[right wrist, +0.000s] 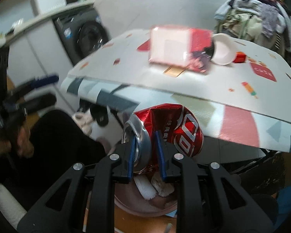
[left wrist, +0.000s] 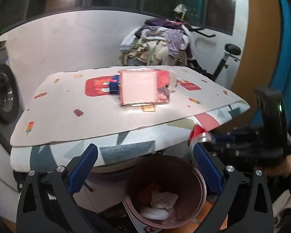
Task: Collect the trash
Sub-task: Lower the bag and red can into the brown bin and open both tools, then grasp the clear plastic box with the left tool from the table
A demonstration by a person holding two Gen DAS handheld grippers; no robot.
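Carrying a crushed red can (right wrist: 164,130) in the right gripper (right wrist: 146,141), jaws pinched narrow on the can's top rim, with the dented body jutting out to the right of the pads. Hanging just past the near edge of the table (right wrist: 203,81), above the brown bin (right wrist: 164,207) that stands on the floor below, already holding a few crumpled white tissues (right wrist: 155,188). Seen from the left wrist view, can (left wrist: 197,136) sits over the right-hand rim of the bin (left wrist: 200,176) rather than over its middle, so worth easing a little left and lower before letting go; otherwise likely to clip the rim and bounce out onto the floor. Best to bring the can down close to the mouth, stop the motion (both views are smeared with blur), then part the jaws fully, since the crumpled metal may catch on a pad. Left gripper (left wrist: 145,165) empty, jaws spread wide, poised over the near side of the bin; better kept clear of the drop path. More to fetch afterwards, by the look of it: a pink-and-red package (right wrist: 174,46) in the middle of the table, a tipped white cup (right wrist: 223,50) to its right, and a small blue item (left wrist: 114,84) to its left, too blurred to identify.
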